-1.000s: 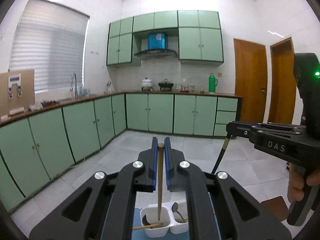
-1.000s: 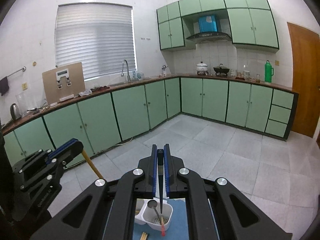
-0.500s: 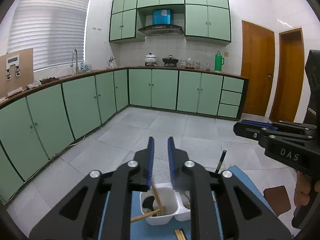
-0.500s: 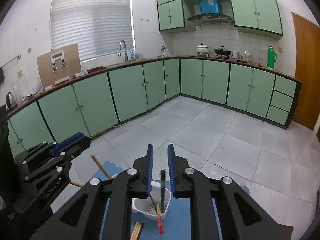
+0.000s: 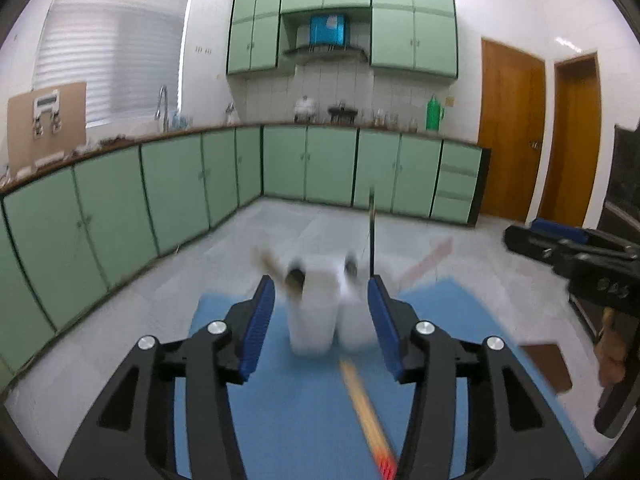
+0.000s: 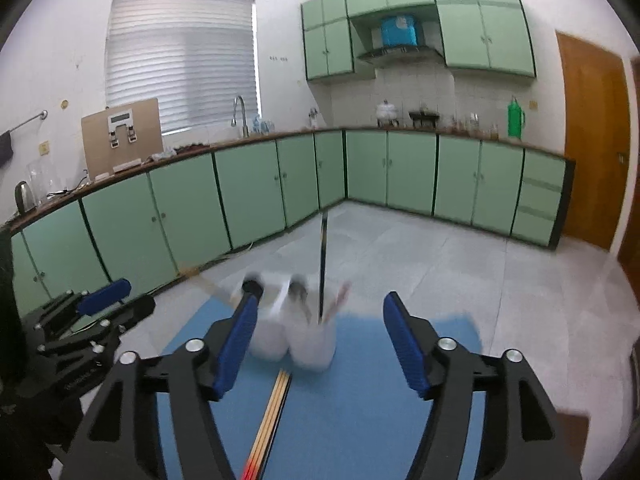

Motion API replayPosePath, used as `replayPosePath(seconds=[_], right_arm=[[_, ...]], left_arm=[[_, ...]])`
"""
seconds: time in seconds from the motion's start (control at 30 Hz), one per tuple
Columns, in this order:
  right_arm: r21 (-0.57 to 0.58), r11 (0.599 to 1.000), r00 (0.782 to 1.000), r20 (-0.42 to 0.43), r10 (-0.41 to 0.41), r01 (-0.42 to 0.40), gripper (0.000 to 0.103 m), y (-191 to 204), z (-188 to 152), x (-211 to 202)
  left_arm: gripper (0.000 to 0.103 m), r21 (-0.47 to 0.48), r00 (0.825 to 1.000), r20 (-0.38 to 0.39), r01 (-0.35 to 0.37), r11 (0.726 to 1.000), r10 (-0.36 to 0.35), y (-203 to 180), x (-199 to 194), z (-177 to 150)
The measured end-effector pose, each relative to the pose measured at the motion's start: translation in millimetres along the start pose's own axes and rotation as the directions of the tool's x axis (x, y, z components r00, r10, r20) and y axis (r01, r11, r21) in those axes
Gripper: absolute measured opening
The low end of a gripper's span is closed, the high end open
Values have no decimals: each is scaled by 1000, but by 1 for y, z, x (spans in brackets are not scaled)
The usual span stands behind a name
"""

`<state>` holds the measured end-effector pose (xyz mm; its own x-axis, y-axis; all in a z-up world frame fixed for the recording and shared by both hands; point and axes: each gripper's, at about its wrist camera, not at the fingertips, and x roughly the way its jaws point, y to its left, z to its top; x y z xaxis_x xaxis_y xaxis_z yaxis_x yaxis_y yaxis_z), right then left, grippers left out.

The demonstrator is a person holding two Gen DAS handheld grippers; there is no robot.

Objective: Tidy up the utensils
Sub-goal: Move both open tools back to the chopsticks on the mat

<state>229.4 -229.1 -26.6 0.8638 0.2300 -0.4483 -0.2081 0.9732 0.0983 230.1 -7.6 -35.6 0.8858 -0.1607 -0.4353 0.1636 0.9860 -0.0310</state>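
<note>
A home kitchen is showing here: mint-green cabinets (image 6: pixel 248 196) are running along two walls under a wooden tabletop (image 6: pixel 256 142). A faucet (image 6: pixel 239 114), range hood (image 6: pixel 400 54) and pots (image 6: pixel 387 112) are standing by tiled walls.

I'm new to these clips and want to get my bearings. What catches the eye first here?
Both grippers gape open over a blue mat: the left gripper and the right gripper. Between them stands a blurred white utensil holder with a dark chopstick upright in it. Loose chopsticks lie on the mat in front of it.
</note>
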Motion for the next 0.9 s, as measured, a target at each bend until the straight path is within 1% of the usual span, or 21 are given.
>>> replayPosePath(seconds=[0.1, 0.17, 0.27, 0.33, 0.37, 0.43, 0.5, 0.63, 0.77, 0.9], right_arm=[[24, 1000, 998, -68, -12, 13, 66, 5, -48, -4], [57, 998, 994, -107, -1, 7, 66, 6, -76, -5], [73, 997, 984, -180, -5, 19, 66, 9, -117, -1], [83, 996, 976, -219, -8, 27, 66, 12, -138, 2], [88, 996, 971, -238, -6, 28, 65, 14, -149, 5], [88, 995, 963, -268, -18, 43, 65, 18, -166, 9], [94, 994, 953, -302, -15, 46, 64, 21, -179, 14], [76, 996, 937, -350, -12, 41, 63, 32, -201, 23], [56, 998, 926, -377, -17, 41, 62, 38, -211, 29], [40, 998, 924, -382, -21, 39, 62, 44, -212, 33]], left_arm=[[48, -21, 995, -100, 4, 1000, -6, 5, -2, -48], [48, -22, 984, -176, -8, 1000, 4, 9, 1, -80], [48, -5, 972, -234, -25, 1000, 23, 16, 1, -114], [48, 17, 958, -284, -38, 999, 41, 19, 4, -137], [48, 9, 950, -309, -38, 999, 39, 22, 5, -146], [48, -3, 942, -333, -35, 999, 32, 27, 6, -156], [48, 11, 937, -347, -37, 999, 38, 25, 5, -171], [48, 19, 928, -371, -34, 999, 38, 21, 5, -179], [50, 18, 925, -379, -34, 999, 38, 20, 4, -183], [51, 15, 923, -382, -32, 999, 35, 20, 5, -184]])
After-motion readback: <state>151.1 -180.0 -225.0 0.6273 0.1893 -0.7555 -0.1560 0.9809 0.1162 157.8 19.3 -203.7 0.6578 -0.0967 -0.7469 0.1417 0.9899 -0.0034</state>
